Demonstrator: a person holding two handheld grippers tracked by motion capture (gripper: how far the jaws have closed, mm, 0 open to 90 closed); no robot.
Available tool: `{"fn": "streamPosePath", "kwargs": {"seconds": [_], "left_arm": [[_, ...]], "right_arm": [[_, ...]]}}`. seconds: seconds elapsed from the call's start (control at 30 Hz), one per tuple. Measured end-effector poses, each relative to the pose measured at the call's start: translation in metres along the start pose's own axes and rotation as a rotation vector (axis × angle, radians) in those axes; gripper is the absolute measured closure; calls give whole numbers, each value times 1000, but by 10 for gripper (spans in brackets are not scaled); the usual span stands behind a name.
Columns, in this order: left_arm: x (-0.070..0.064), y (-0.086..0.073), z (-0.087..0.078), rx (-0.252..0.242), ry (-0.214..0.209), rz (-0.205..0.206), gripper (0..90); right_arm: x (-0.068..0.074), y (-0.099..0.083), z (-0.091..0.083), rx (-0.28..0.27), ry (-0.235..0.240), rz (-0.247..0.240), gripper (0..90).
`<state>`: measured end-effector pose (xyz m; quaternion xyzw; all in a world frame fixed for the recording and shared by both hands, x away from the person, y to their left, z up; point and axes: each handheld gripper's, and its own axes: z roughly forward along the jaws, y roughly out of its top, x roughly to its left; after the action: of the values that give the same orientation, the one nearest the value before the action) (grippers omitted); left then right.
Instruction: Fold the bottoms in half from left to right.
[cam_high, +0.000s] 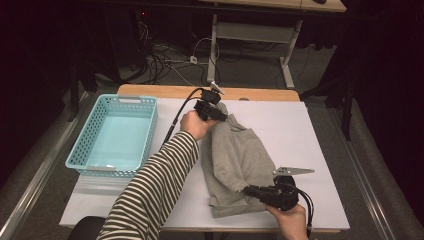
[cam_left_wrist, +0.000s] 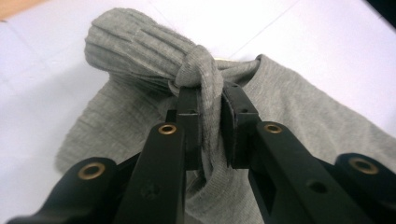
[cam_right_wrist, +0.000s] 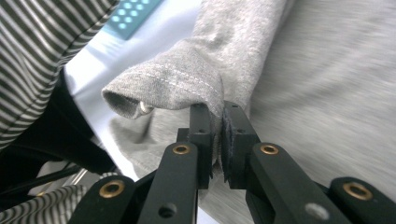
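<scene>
A grey sweater (cam_high: 235, 160) is laid on the white worktop (cam_high: 310, 150), stretched between the 2 tongs. In the left gripper view, the left tongs (cam_left_wrist: 211, 126) are seen clenched on a twisted fold beside the ribbed cuff (cam_left_wrist: 135, 51). In the right gripper view, the right tongs (cam_right_wrist: 215, 140) are seen clamped on a stitched hem edge. A turquoise basket (cam_high: 116, 135) is seen left of the left tongs in the high view.

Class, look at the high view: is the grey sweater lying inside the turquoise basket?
No. The grey sweater lies on the white table, right of the turquoise basket, pinched by the left gripper and right gripper.
</scene>
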<state>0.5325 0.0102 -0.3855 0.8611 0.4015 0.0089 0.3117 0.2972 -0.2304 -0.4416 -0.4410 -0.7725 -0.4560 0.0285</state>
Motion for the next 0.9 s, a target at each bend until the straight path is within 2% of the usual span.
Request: {"fn": "streamPosePath", "kwargs": {"seconds": [0.2, 0.33, 0.43, 0.5, 0.57, 0.63, 0.7, 0.8, 0.9], "left_arm": [[-3, 4, 26, 22, 26, 2, 771], [-2, 3, 36, 31, 21, -6, 769], [0, 2, 37, 31, 16, 5, 749], [0, 2, 35, 24, 5, 3, 710], [0, 2, 33, 14, 2, 4, 631], [-3, 3, 28, 4, 22, 13, 541], [-6, 2, 20, -21, 34, 25, 479], [-9, -1, 7, -46, 33, 40, 442], [-12, -9, -5, -59, 38, 56, 422]], "right_arm": [[-11, -6, -6, 7, -100, 16, 843], [-17, -8, -5, 20, -119, 35, 841], [-20, -8, 0, 37, -121, 45, 839], [-21, -8, 2, 46, -125, 47, 831], [-22, -8, 1, 40, -120, 53, 816], [-24, -9, 1, 37, -124, 51, 757], [-24, -10, -1, 42, -150, 39, 688], [-23, -11, -5, 32, -159, 19, 610], [-19, -8, -10, -8, -138, -1, 554]]}}
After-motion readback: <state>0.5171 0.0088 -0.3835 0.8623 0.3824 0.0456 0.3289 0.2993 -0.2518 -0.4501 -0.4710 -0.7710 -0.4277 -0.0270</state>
